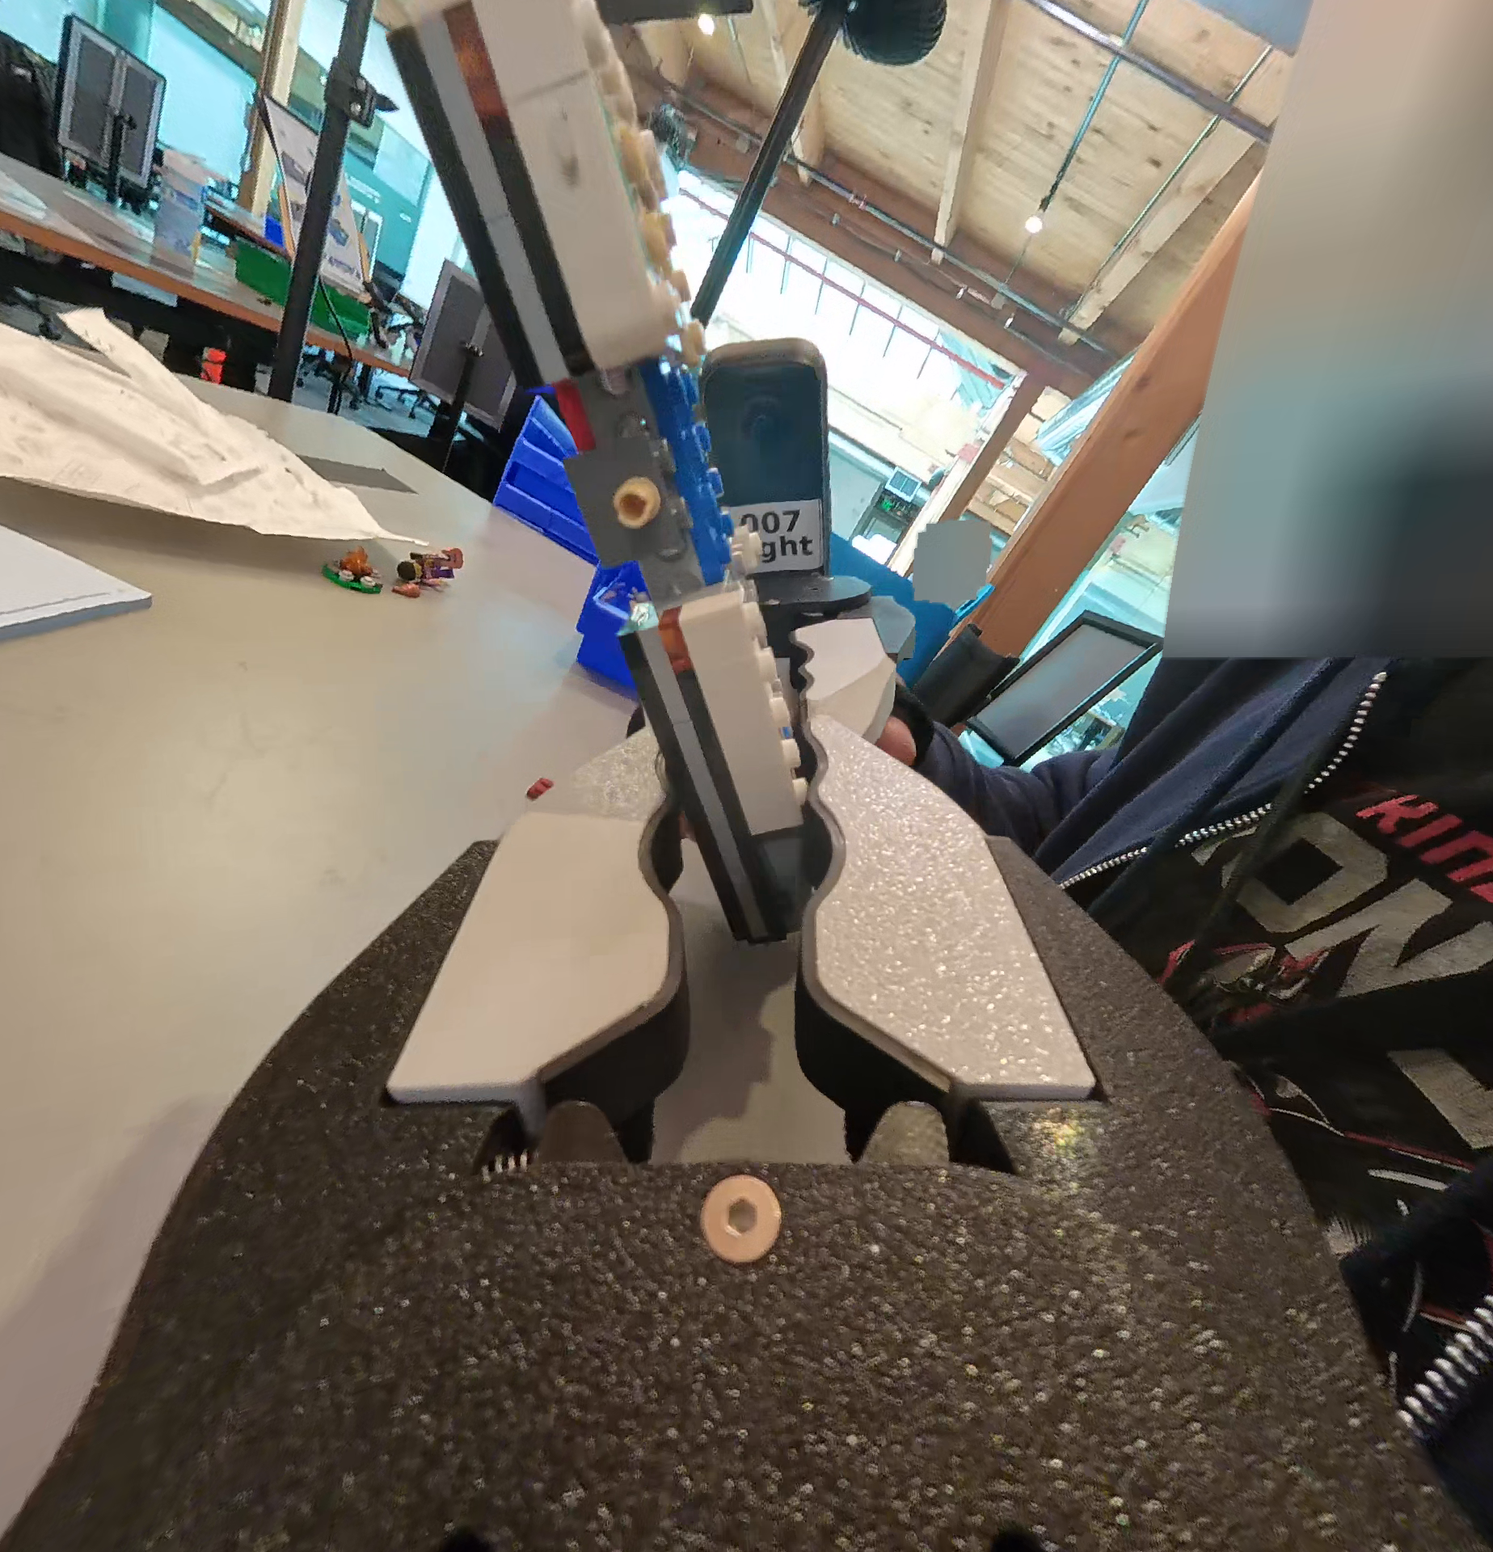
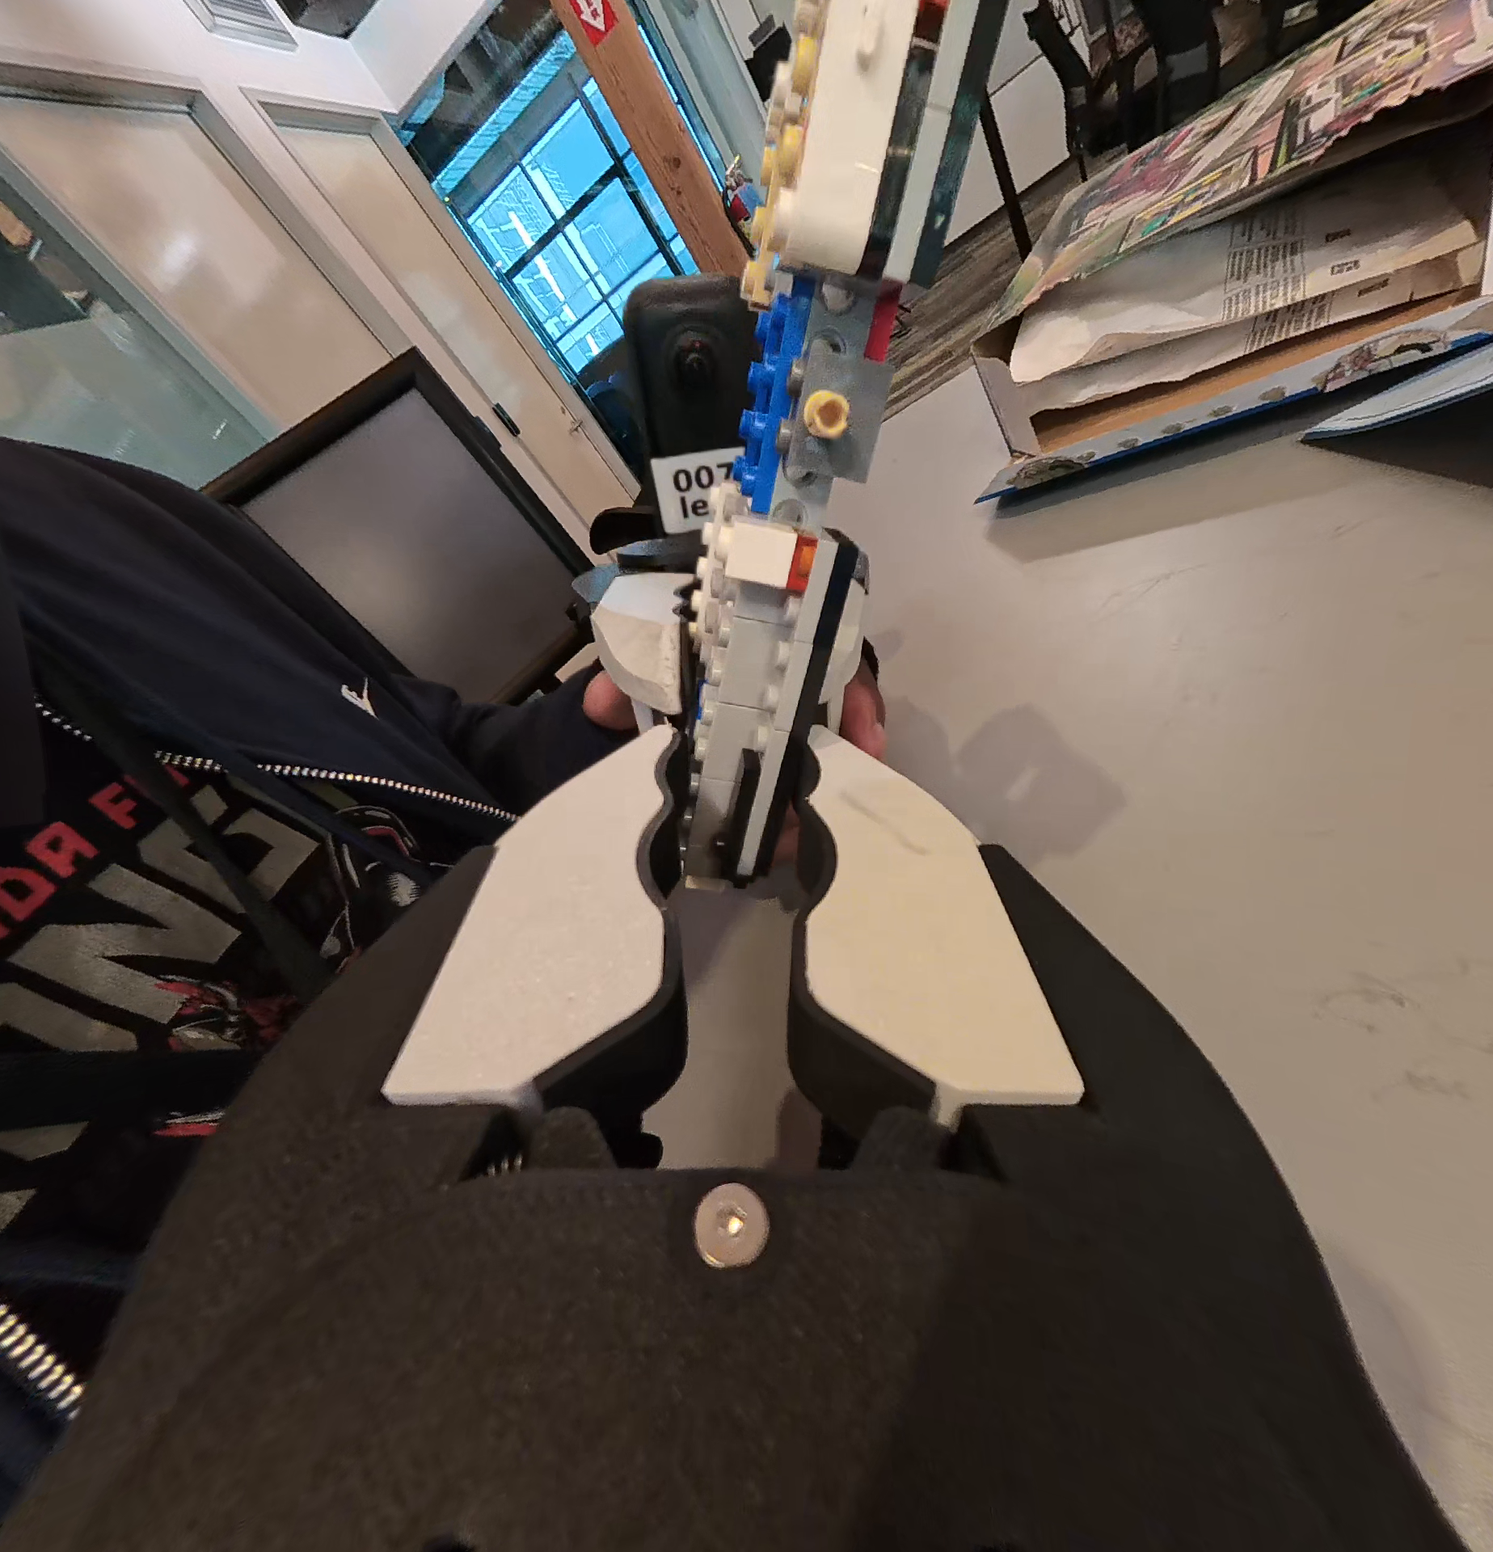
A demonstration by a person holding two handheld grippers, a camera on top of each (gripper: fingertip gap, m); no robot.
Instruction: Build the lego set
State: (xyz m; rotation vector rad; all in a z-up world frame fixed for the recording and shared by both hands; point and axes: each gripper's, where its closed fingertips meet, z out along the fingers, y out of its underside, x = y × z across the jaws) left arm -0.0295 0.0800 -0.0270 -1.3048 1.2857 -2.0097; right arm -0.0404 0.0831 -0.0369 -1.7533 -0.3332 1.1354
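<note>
Both tongs clamped on the same brick model [image 1: 726,739], one from each end, jaws only narrowly apart. Left gripper [image 1: 738,806] pinching the white-and-black lower section, pads pressed on both flat sides. Right gripper [image 2: 738,798] squeezing that same section from the opposite side. Model held upright above the grey table [image 1: 222,798], blue and grey bricks higher up.

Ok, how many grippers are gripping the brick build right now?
2. The left gripper clamps the white-and-black lower end of the brick build; the right gripper clamps that end from the opposite side.
</note>
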